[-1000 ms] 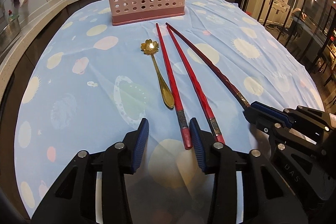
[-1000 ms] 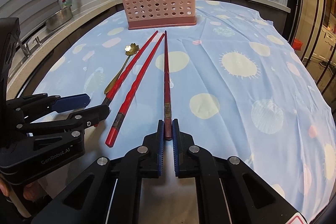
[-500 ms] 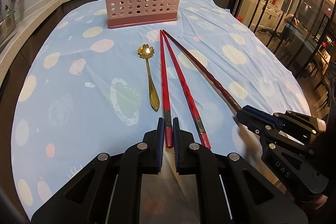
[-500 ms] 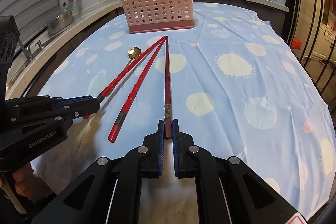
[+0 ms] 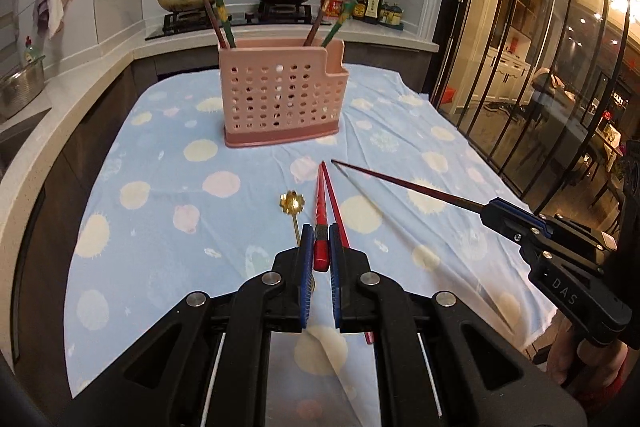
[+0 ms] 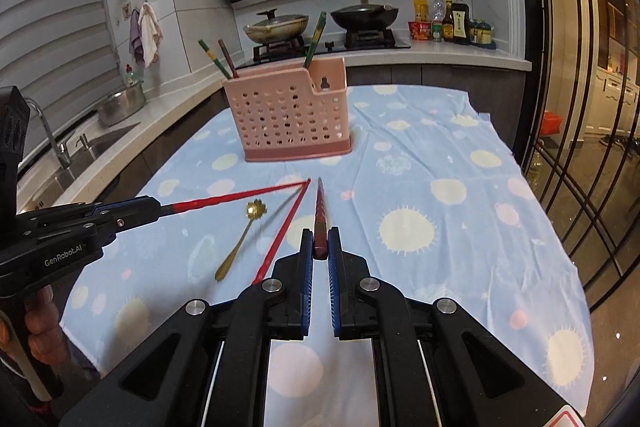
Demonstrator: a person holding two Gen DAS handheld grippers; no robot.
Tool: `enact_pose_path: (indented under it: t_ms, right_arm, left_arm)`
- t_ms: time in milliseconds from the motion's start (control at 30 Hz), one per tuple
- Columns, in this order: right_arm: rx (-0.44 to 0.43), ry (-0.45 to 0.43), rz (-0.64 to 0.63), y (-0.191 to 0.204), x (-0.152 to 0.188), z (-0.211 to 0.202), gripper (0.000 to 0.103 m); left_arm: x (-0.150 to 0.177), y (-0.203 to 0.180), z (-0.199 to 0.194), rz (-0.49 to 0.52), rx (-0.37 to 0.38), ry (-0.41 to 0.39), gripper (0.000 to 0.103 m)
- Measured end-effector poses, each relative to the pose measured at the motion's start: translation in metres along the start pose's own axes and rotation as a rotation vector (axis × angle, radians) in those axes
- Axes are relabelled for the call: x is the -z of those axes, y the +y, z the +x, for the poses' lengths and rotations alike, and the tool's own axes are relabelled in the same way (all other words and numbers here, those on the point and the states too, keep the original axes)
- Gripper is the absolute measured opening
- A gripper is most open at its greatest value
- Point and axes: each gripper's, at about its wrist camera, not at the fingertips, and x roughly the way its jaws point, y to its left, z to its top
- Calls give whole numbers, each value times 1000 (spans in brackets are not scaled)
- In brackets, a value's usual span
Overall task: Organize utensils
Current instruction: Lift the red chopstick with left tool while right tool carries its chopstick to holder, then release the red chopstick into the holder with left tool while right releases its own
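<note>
**Chopsticks lifted, one per gripper**

Left wrist: bright red chopstick (image 5: 321,211) pinched in left gripper (image 5: 319,255), tip raised toward pink holder (image 5: 282,95); second red chopstick (image 5: 338,213) and gold spoon (image 5: 292,205) flat on blue cloth (image 5: 160,187).

Right wrist: dark red chopstick (image 6: 320,215) clamped in right gripper (image 6: 319,253), off the cloth.

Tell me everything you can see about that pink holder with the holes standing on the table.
The pink perforated plastic utensil holder is a tall rectangular box, its front wall dotted with rows of round holes, on a darker pink base. One top corner is cut down in a step. It stands upright at the far end of the blue patterned tablecloth. Green and brown chopsticks lean out of its top. Neither gripper touches it.
</note>
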Motion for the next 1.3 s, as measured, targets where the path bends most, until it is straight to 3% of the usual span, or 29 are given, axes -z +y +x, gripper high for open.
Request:
enact_pose_path:
  t_ms: [267,833,1300]
  right_arm:
    - [-5,-117,3,-11,-49,-12,7]
    - [-53,-277,-37,-9,-152,-16,7]
    - [-113,-419,-42,16,-266,-5,7]
  left_arm:
    - [-59,3,-14,13,-26,-130,7]
    - [-161,5,-25,41,-43,-282,7]
    - [-257,16,-46,71,-95,-427,7]
